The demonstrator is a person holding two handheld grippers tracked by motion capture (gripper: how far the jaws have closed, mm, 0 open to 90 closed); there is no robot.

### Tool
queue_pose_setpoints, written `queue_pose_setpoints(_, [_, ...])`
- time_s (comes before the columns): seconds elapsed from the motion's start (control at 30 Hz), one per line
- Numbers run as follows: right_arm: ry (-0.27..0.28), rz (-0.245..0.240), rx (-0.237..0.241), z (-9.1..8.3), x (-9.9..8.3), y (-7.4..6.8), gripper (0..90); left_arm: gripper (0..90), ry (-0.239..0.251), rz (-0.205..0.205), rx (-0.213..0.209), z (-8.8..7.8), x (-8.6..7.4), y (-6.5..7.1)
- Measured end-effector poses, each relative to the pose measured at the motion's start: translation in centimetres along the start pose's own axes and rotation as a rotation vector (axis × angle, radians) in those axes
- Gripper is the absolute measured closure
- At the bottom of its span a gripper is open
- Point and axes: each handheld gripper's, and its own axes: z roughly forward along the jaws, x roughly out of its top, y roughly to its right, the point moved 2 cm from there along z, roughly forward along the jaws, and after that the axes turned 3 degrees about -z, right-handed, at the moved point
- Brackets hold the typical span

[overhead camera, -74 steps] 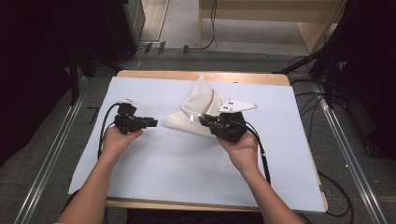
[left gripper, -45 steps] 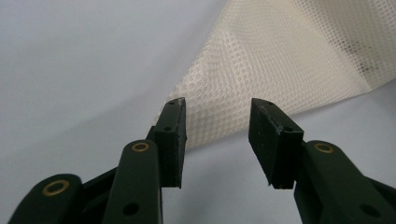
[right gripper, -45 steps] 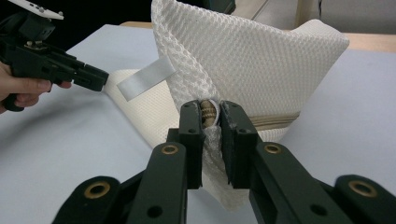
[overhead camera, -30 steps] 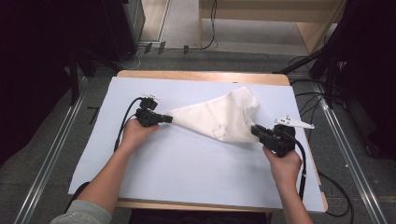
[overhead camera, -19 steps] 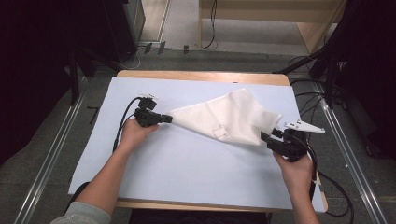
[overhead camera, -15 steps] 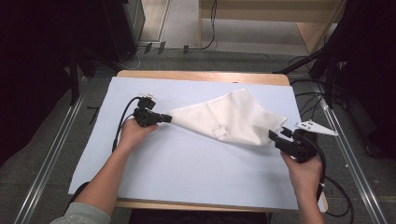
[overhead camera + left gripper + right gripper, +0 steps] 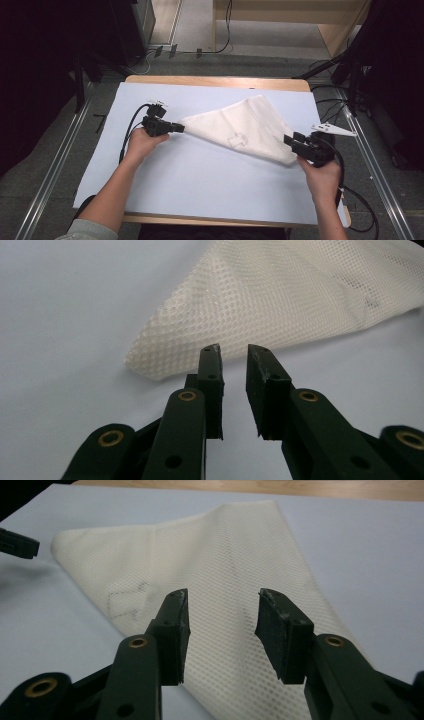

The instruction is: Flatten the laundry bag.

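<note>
A white mesh cloth (image 7: pixel 245 127) lies spread in a rough triangle on the pale sheet (image 7: pixel 190 180) that covers the table. My left gripper (image 7: pixel 181 128) sits at the cloth's left corner. In the left gripper view its jaws (image 7: pixel 234 352) stand a little apart and have just been opening, with nothing between them; the cloth's corner (image 7: pixel 165 357) lies just beyond the tips. My right gripper (image 7: pixel 289 141) rests at the cloth's right corner, open. Its jaws (image 7: pixel 222 600) have just been closing somewhat, over the flat cloth (image 7: pixel 200 560) without pinching it.
The table's wooden edge (image 7: pixel 215 80) shows at the back. Metal rails (image 7: pixel 50 170) run along the floor on both sides. Cables (image 7: pixel 360 200) trail off the right side, and dark equipment stands at the left. A tip of the left gripper (image 7: pixel 17 544) shows in the right gripper view.
The cloth, bunched between both grippers at first, was pulled out wide. The right gripper let go and drew back to the right. The left gripper's jaws parted off the left corner.
</note>
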Motion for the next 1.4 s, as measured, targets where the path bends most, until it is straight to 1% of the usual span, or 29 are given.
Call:
queue_pose_setpoints(0.03, [0.0,0.0,0.0,0.0,0.0,0.0,57.6,77.4,0.001,0.005,0.0,-0.1,0.0,0.1])
queue_pose_setpoints(0.1, [-0.023,-0.025,0.017,1.4,0.3,-0.4,57.6,76.3,0.011,0.01,-0.002,-0.4,-0.2,0.3])
queue_pose_setpoints(0.13, [-0.031,-0.03,0.021,1.8,0.4,-0.5,57.6,76.0,0.011,0.005,-0.005,-0.4,-0.3,0.3])
queue_pose_setpoints(0.27, [-0.063,-0.032,0.03,3.6,1.0,0.0,58.5,74.8,0.007,0.0,-0.003,-0.6,-0.6,0.4])
queue_pose_setpoints(0.37, [-0.074,-0.044,0.025,5.0,1.7,0.7,58.8,73.9,0.004,0.007,0.001,-0.8,-0.9,0.6])
queue_pose_setpoints(0.4, [-0.069,-0.06,0.011,6.0,2.1,1.1,58.7,73.6,0.005,0.007,0.002,-0.8,-1.0,0.6])
queue_pose_setpoints(0.43, [-0.069,-0.06,0.011,6.0,2.1,1.1,58.7,73.6,0.002,0.009,0.003,-0.9,-1.0,0.6])
queue_pose_setpoints(0.5, [-0.079,-0.081,-0.007,7.0,2.3,1.6,58.6,73.5,0.007,0.007,0.004,-1.0,-1.2,0.7])
queue_pose_setpoints(0.57, [-0.106,-0.076,-0.009,8.1,2.6,2.0,58.6,73.3,0.01,0.005,0.006,-1.2,-1.4,0.8])
queue_pose_setpoints(0.6, [-0.111,-0.08,-0.015,8.6,2.7,2.2,58.6,73.2,0.01,0.009,0.006,-1.3,-1.4,0.8])
queue_pose_setpoints(0.63, [-0.102,-0.085,-0.017,9.0,2.9,2.4,58.8,73.1,0.011,0.008,0.005,-1.4,-1.5,0.8])
queue_pose_setpoints(0.83, [-0.142,-0.069,-0.046,11.1,4.0,4.1,60.3,72.5,0.02,0.007,0.01,-1.8,-1.8,0.7])
queue_pose_setpoints(0.93, [-0.133,-0.031,-0.033,11.9,4.7,5.1,60.5,72.3,0.025,0.01,0.01,-1.9,-1.8,0.7])
queue_pose_setpoints(1.0, [-0.139,-0.02,-0.045,12.4,4.9,5.7,59.8,72.2,0.027,0.013,0.009,-1.9,-1.8,0.7])
queue_pose_setpoints(1.07, [-0.162,-0.014,-0.055,13.1,4.9,6.3,56.5,71.7,0.029,0.013,0.007,-1.9,-1.8,0.8])
queue_pose_setpoints(1.1, [-0.183,-0.008,-0.076,13.8,4.6,6.9,55.3,71.6,0.029,0.015,0.006,-1.9,-1.8,0.8])
queue_pose_setpoints(1.17, [-0.19,-0.002,-0.076,14.0,4.5,7.2,54.6,71.4,0.029,0.017,0.008,-1.9,-1.8,0.8])
queue_pose_setpoints(1.2, [-0.207,0.01,-0.078,14.5,4.3,7.5,53.7,71.2,0.028,0.017,0.008,-1.9,-1.8,0.8])
queue_pose_setpoints(1.27, [-0.219,0.001,-0.096,14.9,4.1,7.7,53.0,71.0,0.029,0.015,0.009,-1.8,-1.8,0.7])
queue_pose_setpoints(1.33, [-0.232,0.003,-0.105,15.5,3.8,7.8,52.8,70.8,0.029,0.014,0.01,-1.8,-1.8,0.7])
queue_pose_setpoints(1.4, [-0.246,0.005,-0.098,15.8,3.5,7.9,52.4,70.6,0.032,0.013,0.008,-1.9,-1.8,0.6])
